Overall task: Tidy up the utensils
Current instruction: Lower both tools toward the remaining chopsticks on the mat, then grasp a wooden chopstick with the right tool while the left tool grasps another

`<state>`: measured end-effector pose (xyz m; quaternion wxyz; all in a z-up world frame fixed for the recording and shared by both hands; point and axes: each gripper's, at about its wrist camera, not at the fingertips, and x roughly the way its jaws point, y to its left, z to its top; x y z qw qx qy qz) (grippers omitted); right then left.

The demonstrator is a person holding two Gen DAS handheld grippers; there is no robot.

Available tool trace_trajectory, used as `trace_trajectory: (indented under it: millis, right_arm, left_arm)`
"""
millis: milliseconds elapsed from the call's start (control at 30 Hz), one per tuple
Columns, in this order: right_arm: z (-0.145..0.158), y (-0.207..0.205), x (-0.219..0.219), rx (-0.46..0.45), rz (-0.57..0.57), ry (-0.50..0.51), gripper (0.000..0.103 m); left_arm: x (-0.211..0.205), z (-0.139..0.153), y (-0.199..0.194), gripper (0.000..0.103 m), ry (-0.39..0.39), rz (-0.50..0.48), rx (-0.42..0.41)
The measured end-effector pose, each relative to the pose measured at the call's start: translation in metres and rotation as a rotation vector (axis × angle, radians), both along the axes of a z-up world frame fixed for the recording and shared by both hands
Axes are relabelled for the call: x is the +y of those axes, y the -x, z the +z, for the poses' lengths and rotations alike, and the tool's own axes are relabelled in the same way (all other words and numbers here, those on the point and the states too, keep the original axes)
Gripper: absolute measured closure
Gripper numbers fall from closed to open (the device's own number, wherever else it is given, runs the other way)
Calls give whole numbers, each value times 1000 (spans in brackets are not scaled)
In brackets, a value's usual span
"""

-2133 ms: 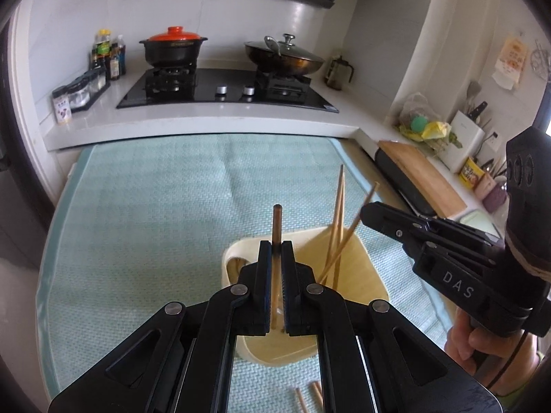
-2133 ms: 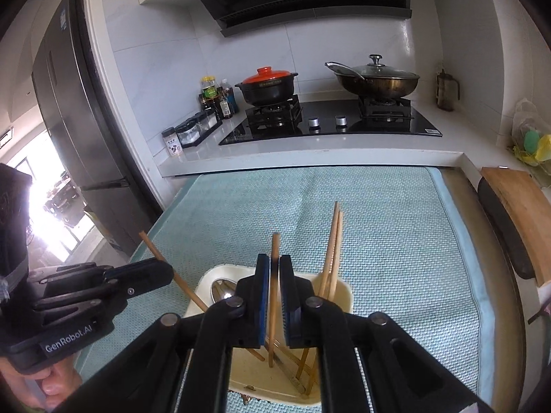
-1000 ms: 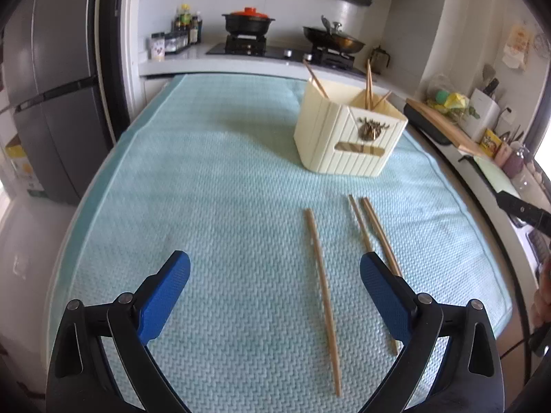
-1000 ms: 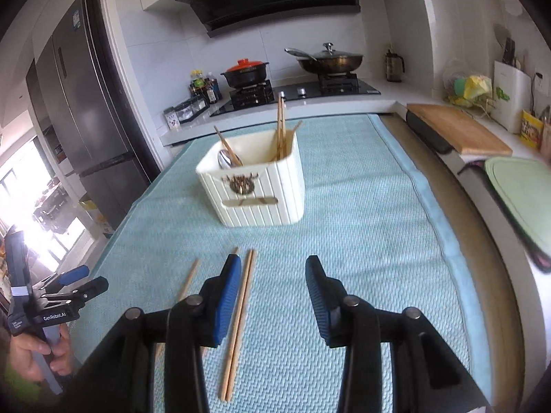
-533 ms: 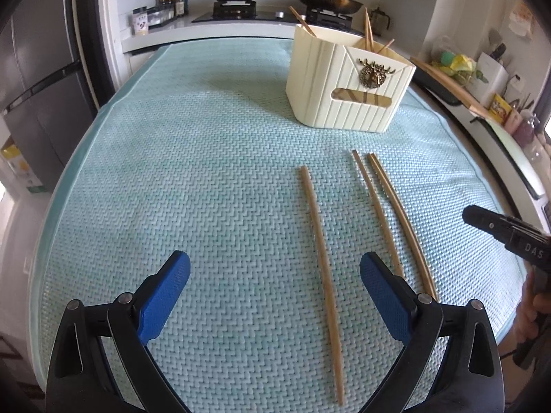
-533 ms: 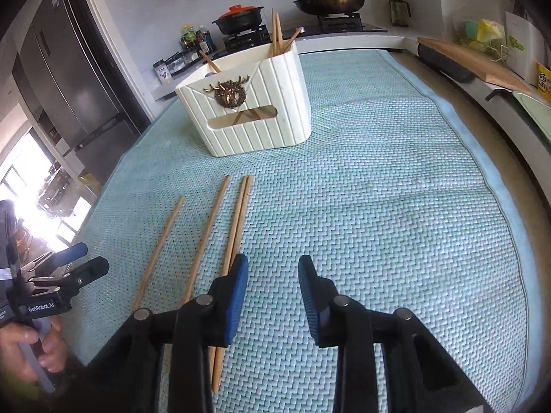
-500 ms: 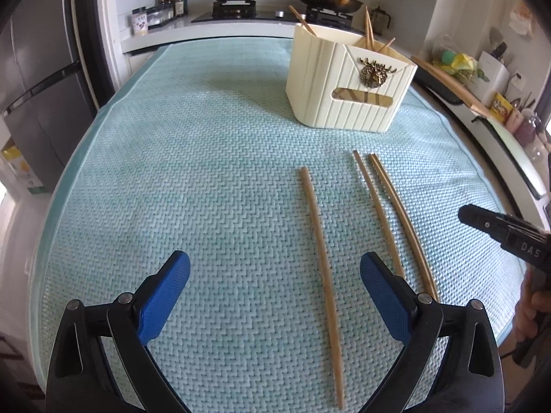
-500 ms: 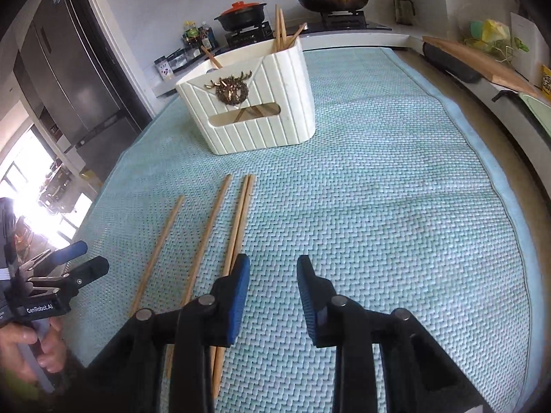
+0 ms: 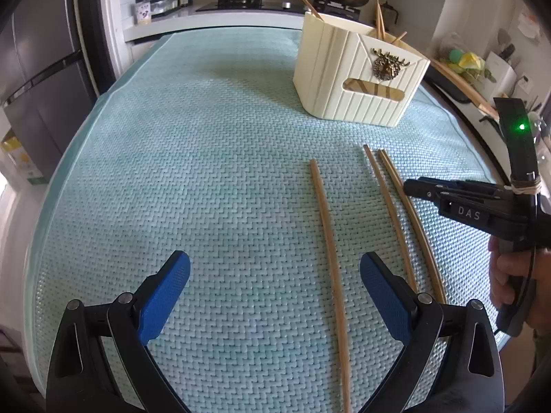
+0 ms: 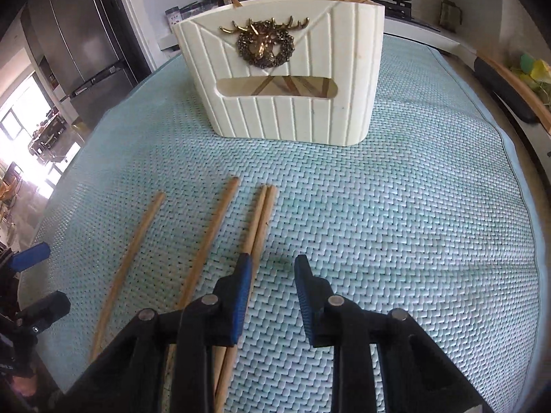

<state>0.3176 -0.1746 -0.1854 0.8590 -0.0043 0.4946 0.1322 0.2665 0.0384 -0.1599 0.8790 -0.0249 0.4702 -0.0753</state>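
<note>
Four chopsticks (image 10: 203, 241) lay loose on the teal mat (image 10: 413, 223) in front of the cream holder (image 10: 286, 79), which held more. The right gripper (image 10: 272, 277) hovered beside the rightmost pair, jaws narrowly apart, nothing between them. The left gripper (image 9: 275, 275) stood spread wide over one chopstick.

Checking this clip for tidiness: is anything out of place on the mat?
Yes. Four chopsticks lie loose on the teal mat in front of the cream utensil holder, rather than standing inside it with the others. Nothing looks spilled or damaged.
</note>
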Motion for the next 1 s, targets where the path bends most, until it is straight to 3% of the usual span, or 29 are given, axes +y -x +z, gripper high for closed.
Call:
trace_trajectory:
  millis: [333, 500, 667, 867, 1000]
  right_arm:
    - [-2, -6, 33, 23, 57, 73, 79]
    - [0, 0, 9, 50, 20, -7, 83]
    - [1, 15, -11, 44, -1, 60, 83]
    - [20, 33, -41, 30, -65, -60, 82]
    - [21, 29, -47, 32, -93, -47, 81]
  left_arm:
    - [-2, -5, -1, 4, 5, -6, 12]
    - [4, -7, 1, 4, 7, 2, 18]
    - [4, -10, 0, 4, 7, 6, 27]
    - [0, -9, 0, 4, 8, -7, 20]
    - [-3, -9, 0, 4, 13, -12, 26]
